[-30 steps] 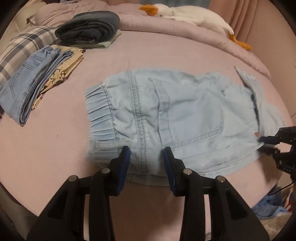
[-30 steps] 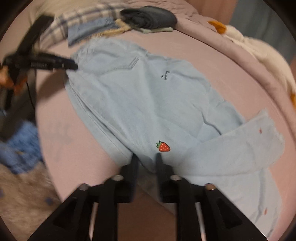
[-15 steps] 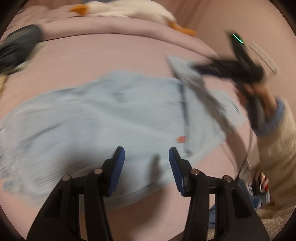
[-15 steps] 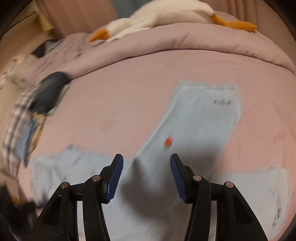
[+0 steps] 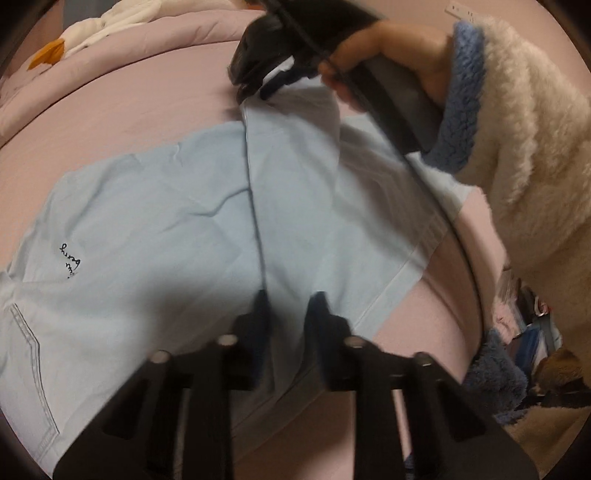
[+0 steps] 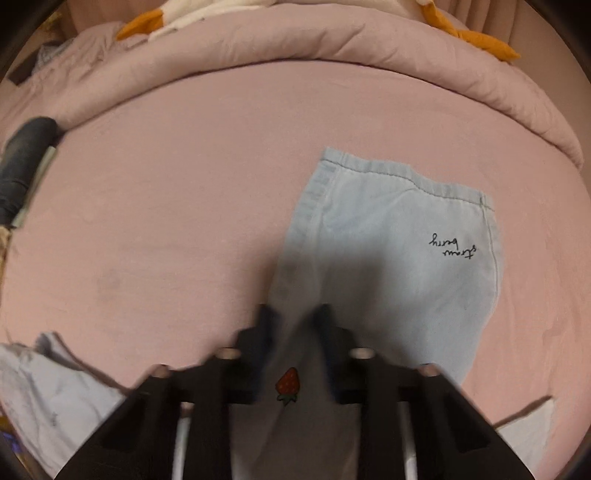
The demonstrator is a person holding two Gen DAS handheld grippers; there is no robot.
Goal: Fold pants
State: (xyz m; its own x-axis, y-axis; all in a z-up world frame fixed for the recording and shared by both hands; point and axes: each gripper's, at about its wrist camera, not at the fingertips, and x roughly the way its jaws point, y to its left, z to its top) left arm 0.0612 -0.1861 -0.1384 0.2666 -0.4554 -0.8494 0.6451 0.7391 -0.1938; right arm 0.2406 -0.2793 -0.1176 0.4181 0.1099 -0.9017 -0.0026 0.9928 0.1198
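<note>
Light blue denim pants (image 5: 155, 236) lie on the pink bed sheet (image 6: 177, 206), partly lifted by both tools. Left wrist view: left gripper (image 5: 288, 299) has its black fingers (image 5: 260, 314) narrowly apart over the cloth near a dark seam line that runs from the tool up toward the far side; cannot tell if fabric is actually pinched. Pant body spreads to the left there, with a stitched pocket edge at lower left and dark script embroidery. In the same view the right gripper (image 5: 258, 92) is up top, held by a hand (image 5: 391, 55) in a fluffy white sleeve with blue cuff (image 5: 517, 129), clamped on a raised fold of the pants. Right wrist view: right gripper (image 6: 291, 314) with fabric bunched between the fingers, a red strawberry patch (image 6: 287, 384) just behind the tips. One leg runs away from this tool, long axis pointing toward the far side of the bed, hem at the far end, script embroidery near the right edge. More pale fabric at lower left. Rolled pink duvet (image 6: 332, 44) along the far edge, white plush goose with orange bill (image 6: 155, 22) on it. Dark folded clothes (image 6: 26, 158) at far left.
</note>
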